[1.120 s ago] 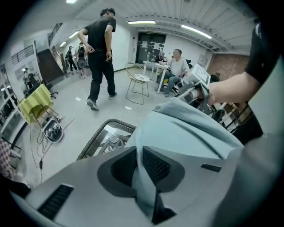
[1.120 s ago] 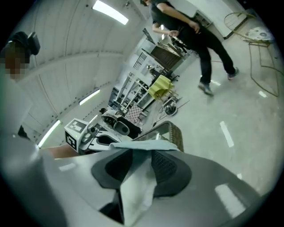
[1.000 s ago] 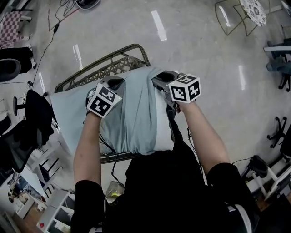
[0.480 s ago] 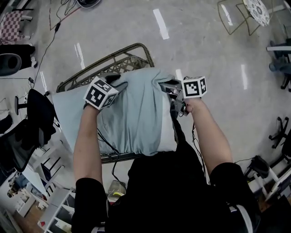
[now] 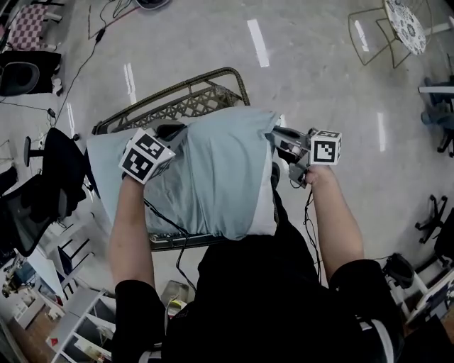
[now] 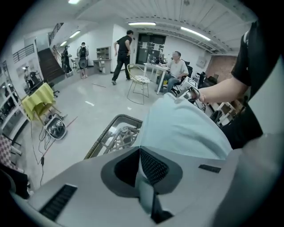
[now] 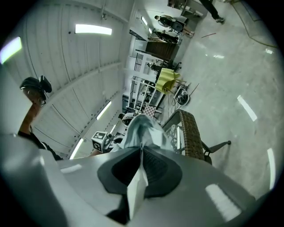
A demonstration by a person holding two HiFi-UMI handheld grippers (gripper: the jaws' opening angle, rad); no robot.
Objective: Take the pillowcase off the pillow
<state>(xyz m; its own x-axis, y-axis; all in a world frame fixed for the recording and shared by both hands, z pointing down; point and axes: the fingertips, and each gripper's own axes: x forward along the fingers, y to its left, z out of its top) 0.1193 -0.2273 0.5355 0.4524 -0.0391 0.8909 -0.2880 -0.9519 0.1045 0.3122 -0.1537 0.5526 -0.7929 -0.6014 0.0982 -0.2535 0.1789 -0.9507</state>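
Left gripper (image 6: 140, 150) shifted left, right gripper (image 7: 141, 150) shifted right to pillow (image 5: 267, 213) edge, both jaws just closed, each pinching pillowcase (image 5: 213, 170) fabric, pillow on chair (image 5: 177, 106), long axis pointing away from person.

**Counted: one pillow, one pillowcase, two grippers**

There is one pillow (image 5: 268, 207), one pale blue pillowcase (image 5: 213, 177) and one wicker chair (image 5: 186, 101).

There are two grippers, the left gripper (image 6: 140, 150) and the right gripper (image 7: 142, 150). Each has two jaws that have just been closing and now pinch one fold of the pillowcase.

There are two marker cubes, the left cube (image 5: 145, 157) and the right cube (image 5: 325, 147).

Farther off are one wire chair (image 5: 370, 32) and one round patterned table (image 5: 406, 20).

Two people show clearly, one walking person (image 6: 121, 55) and one seated person (image 6: 178, 70). The figures by the stairs are too small to count.
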